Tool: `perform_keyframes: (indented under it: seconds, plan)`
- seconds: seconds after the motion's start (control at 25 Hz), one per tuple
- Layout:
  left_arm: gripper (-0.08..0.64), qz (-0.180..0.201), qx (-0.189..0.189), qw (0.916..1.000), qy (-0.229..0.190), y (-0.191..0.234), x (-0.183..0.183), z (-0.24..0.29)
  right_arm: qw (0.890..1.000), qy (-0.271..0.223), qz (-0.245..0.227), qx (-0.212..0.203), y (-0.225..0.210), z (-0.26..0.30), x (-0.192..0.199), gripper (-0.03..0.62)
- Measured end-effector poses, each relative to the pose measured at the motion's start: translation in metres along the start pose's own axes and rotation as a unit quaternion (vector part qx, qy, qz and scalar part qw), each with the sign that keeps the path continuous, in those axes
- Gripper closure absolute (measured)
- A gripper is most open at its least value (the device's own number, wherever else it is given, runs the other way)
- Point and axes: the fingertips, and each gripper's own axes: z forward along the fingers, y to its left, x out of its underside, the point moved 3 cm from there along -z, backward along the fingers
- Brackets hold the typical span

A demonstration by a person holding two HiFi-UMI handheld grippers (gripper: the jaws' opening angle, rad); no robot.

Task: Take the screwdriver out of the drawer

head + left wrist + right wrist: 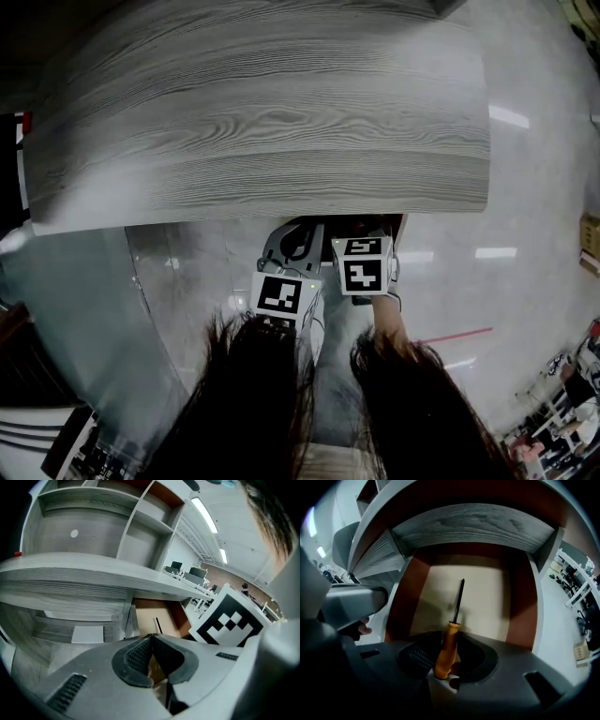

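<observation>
Right tool (442, 658) around screwdriver (451, 637) handle

light: bright ceiling strips (205, 513) | floor (525, 281) glare | drawer (487, 606) back shadowed | edges: fisheye-warped, dark vignette

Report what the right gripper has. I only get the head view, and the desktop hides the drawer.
Observer: The right gripper is shut on the orange handle of the screwdriver.
Operator: Say where its shaft points.
Observer: Away from the gripper, over the pale floor of the open drawer, between its brown side walls.
Operator: Check the left gripper.
Observer: The left gripper is shut, with nothing between its pads.
</observation>
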Motion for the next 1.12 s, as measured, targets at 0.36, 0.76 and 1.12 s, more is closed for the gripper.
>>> perform_keyframes:
  seconds: [0.36, 0.76, 1.12]
  plan:
    - [0.542, -0.005, 0.000, 1.0000, 0.001, -0.003, 0.001, 0.002, 1.000, 0.014, -0.003, 0.019, -0.002, 0.004, -0.001, 0.472]
    - [0.543, -0.009, -0.006, 0.9999, -0.003, -0.005, 0.004, 0.002, 0.999, 0.014, 0.033, -0.006, -0.006, 0.001, 0.000, 0.492]
    - [0.543, -0.010, -0.015, 0.9998, -0.011, -0.008, 0.002, 0.000, 0.998, 0.004, 0.056, -0.020, -0.014, -0.011, -0.007, 0.494]
